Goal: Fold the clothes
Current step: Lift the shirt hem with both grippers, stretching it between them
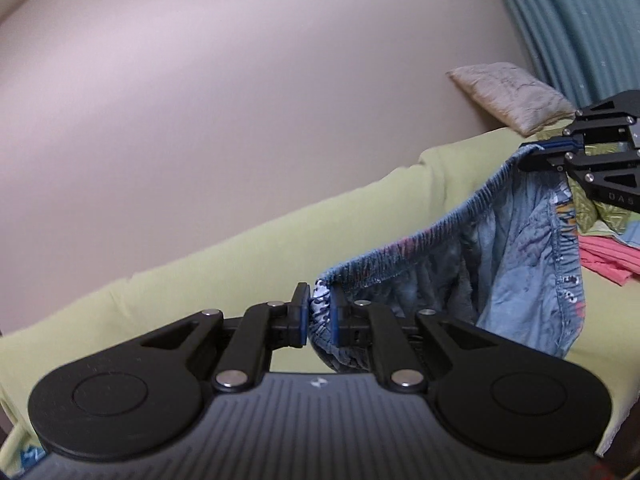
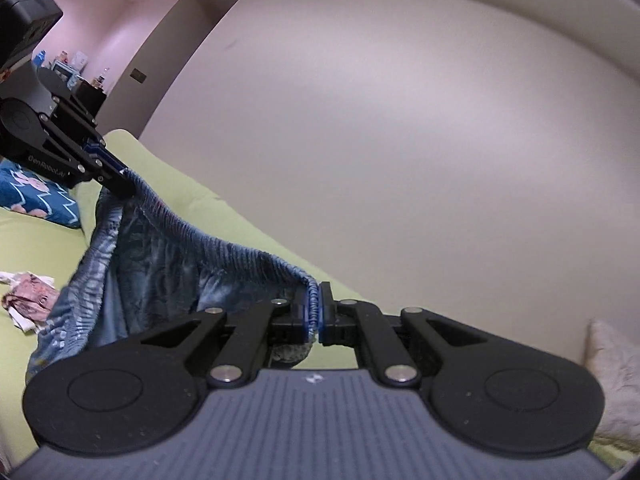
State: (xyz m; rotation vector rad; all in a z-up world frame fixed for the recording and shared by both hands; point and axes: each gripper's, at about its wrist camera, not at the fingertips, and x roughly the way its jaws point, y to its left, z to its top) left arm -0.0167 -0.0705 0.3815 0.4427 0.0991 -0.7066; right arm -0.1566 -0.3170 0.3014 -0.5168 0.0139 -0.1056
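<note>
Blue patterned shorts (image 1: 516, 256) with an elastic waistband hang in the air above a light green bed (image 1: 240, 248). My left gripper (image 1: 320, 312) is shut on one end of the waistband, bunched cloth showing between its pads. My right gripper (image 1: 532, 152) pinches the other end at the right of the left wrist view. In the right wrist view the right gripper (image 2: 316, 312) is shut on the waistband edge. The shorts (image 2: 160, 264) sag from it to the left gripper (image 2: 124, 176) at upper left. The waistband stretches between both grippers and the legs droop below.
A beige pillow (image 1: 512, 96) leans at the head of the bed beside teal curtains (image 1: 560, 20). Folded red and green clothes (image 1: 608, 256) lie at the right. A crumpled pink garment (image 2: 28, 296) and a blue patterned pillow (image 2: 36, 196) lie on the bed (image 2: 40, 248). A plain wall rises behind.
</note>
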